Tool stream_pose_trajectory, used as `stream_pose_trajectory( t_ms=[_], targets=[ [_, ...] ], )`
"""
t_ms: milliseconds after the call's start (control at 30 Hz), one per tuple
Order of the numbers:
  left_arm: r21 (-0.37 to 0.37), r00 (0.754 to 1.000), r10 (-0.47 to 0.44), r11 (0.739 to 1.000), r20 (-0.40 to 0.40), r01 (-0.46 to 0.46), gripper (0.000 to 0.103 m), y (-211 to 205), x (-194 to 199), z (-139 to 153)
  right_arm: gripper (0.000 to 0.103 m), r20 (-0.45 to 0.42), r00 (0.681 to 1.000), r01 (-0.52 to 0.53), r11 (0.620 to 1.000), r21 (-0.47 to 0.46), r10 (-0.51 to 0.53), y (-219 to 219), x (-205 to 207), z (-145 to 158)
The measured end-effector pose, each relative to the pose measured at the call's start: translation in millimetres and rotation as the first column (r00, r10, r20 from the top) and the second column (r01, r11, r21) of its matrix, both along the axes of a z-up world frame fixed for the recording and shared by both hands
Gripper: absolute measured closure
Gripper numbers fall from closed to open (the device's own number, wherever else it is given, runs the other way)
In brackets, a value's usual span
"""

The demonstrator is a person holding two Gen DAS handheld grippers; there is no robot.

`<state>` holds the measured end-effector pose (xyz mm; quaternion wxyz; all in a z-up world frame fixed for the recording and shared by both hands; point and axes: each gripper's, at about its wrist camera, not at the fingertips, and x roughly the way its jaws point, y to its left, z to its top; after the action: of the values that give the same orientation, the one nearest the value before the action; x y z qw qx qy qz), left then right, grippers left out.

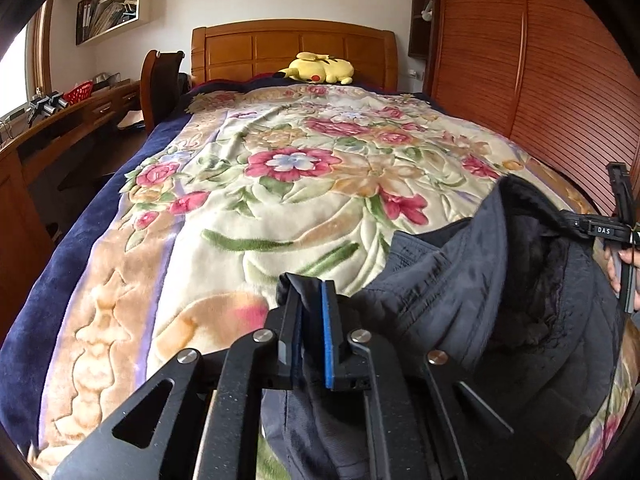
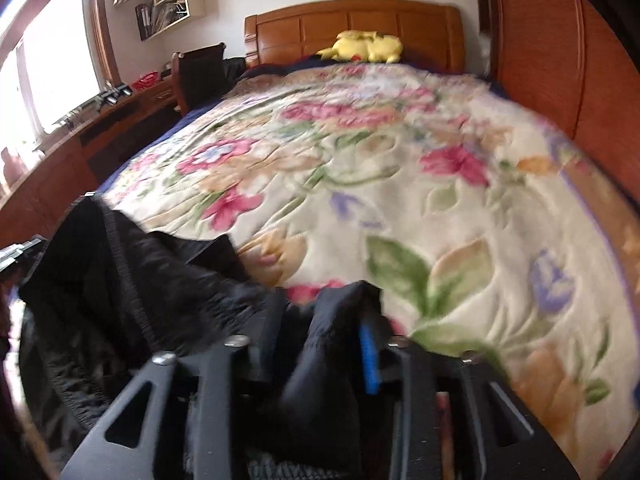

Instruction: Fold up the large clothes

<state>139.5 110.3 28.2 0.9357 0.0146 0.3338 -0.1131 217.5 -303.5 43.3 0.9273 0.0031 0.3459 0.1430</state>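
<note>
Floral bedspread (image 1: 280, 216); garment's (image 1: 480, 280) lining left-view only

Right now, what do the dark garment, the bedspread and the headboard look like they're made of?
Dark garment: looks like woven synthetic shell, faint sheen, stitched seams; inside the opening a fuzzy dark lining, maybe fleece. Floral bedspread: plush pile blanket, flower outlines sculpted into the nap, matte. Headboard: wood or wood veneer, orange-brown, panelled, glossy varnish by the highlights.
</note>
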Motion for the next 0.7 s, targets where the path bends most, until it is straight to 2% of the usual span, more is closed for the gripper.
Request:
stream_pose_trajectory(
  t_ms=[133, 200, 367, 433, 500, 700],
  targets=[
    [0.009, 0.999, 0.013, 1.0, 0.038, -0.014, 0.077, 8.7, -19.4, 9.2, 0.052, 0.026, 1.0, 0.012, 1.0, -0.008, -0.011, -7.8, -8.7, 7.5],
    [0.01, 0.999, 0.015, 1.0, 0.049, -0.015, 0.063, 12.3, -28.6, 13.4, 0.05, 0.052, 0.998, 0.031, 0.999, -0.022, -0.03, -13.3, -17.3, 10.5],
    [0.006, 0.998, 0.015, 1.0, 0.063, -0.016, 0.061, 14.1, -49.3, 20.1, 0.05, 0.137, 0.988, 0.073, 0.996, -0.058, -0.064, -14.2, -43.7, 23.5],
    [-0.012, 0.997, 0.003, 1.0, 0.076, -0.002, 0.052, 11.6, -61.6, 21.7, 0.05, 0.156, 0.987, 0.056, 0.997, -0.061, -0.046, -8.4, -54.2, 23.6],
    [-0.033, 0.996, -0.01, 0.999, 0.085, 0.013, 0.034, 7.7, -71.9, 22.0, 0.05, 0.171, 0.985, 0.037, 0.997, -0.07, -0.024, 0.9, -68.5, 22.3],
    [-0.05, 0.993, -0.003, 0.999, 0.12, 0.009, 0.031, -9.7, -99.3, 17.3, 0.05, 0.173, 0.979, -0.093, 0.992, -0.082, 0.106, 39.2, -107.3, 14.7]
  ],
)
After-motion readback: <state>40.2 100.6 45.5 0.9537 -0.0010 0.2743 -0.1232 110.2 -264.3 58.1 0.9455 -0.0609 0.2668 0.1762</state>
